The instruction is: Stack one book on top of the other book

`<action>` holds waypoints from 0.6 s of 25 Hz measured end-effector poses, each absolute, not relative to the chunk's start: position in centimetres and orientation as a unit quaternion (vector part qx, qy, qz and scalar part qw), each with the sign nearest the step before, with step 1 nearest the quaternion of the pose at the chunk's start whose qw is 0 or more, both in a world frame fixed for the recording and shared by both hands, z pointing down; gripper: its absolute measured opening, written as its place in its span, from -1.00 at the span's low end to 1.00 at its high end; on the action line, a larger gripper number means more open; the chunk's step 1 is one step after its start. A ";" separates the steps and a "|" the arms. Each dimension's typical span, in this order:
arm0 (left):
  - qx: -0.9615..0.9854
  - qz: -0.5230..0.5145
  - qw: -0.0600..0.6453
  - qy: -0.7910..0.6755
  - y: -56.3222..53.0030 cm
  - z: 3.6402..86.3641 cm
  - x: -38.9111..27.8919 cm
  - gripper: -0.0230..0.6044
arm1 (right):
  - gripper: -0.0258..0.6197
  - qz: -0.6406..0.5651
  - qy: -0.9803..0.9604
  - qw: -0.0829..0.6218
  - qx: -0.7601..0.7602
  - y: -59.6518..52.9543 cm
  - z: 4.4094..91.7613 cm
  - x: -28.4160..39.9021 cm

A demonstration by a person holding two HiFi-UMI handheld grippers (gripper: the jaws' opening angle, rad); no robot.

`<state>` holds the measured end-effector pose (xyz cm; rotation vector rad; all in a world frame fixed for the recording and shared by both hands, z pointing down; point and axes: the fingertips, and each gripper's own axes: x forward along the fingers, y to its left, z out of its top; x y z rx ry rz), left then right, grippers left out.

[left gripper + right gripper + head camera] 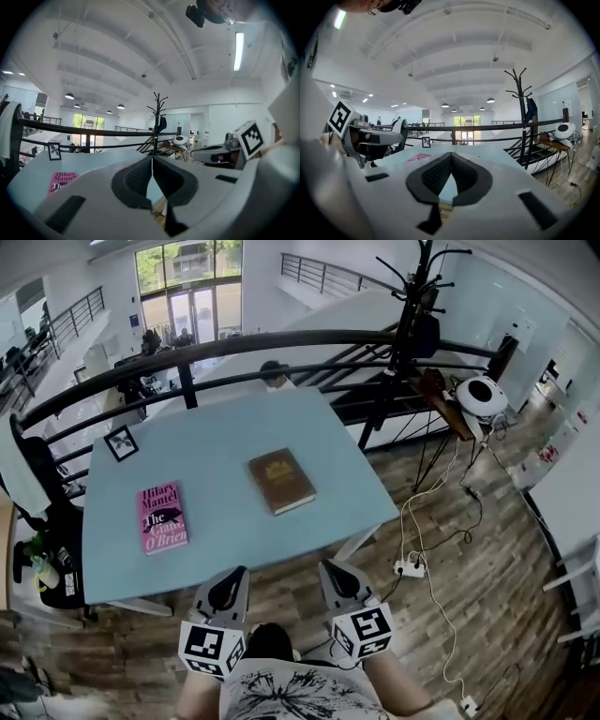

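Note:
A pink book (163, 517) lies flat on the left part of the pale blue table (234, 427). A brown book (280, 481) lies flat near the table's middle, apart from the pink one. My left gripper (234, 570) and right gripper (330, 567) hang side by side just short of the table's near edge, both shut and empty. In the left gripper view the shut jaws meet at the left gripper (152, 158), with the pink book (61, 182) low at the left. In the right gripper view the right gripper (450, 154) is shut, and the pink book (418, 157) shows beyond it.
A small framed picture (121, 442) stands at the table's far left corner. A black railing (281, 338) runs behind the table, with a coat stand (405, 324) at the right. Cables and a power strip (410, 567) lie on the wooden floor to the right.

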<state>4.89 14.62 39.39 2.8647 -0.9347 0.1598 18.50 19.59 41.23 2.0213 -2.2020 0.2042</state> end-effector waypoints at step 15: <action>0.935 0.042 0.089 -0.341 -4.4 40.8 13.2 -0.89 | -0.95 0.092 -0.752 0.092 0.646 0.2 43.7 29.0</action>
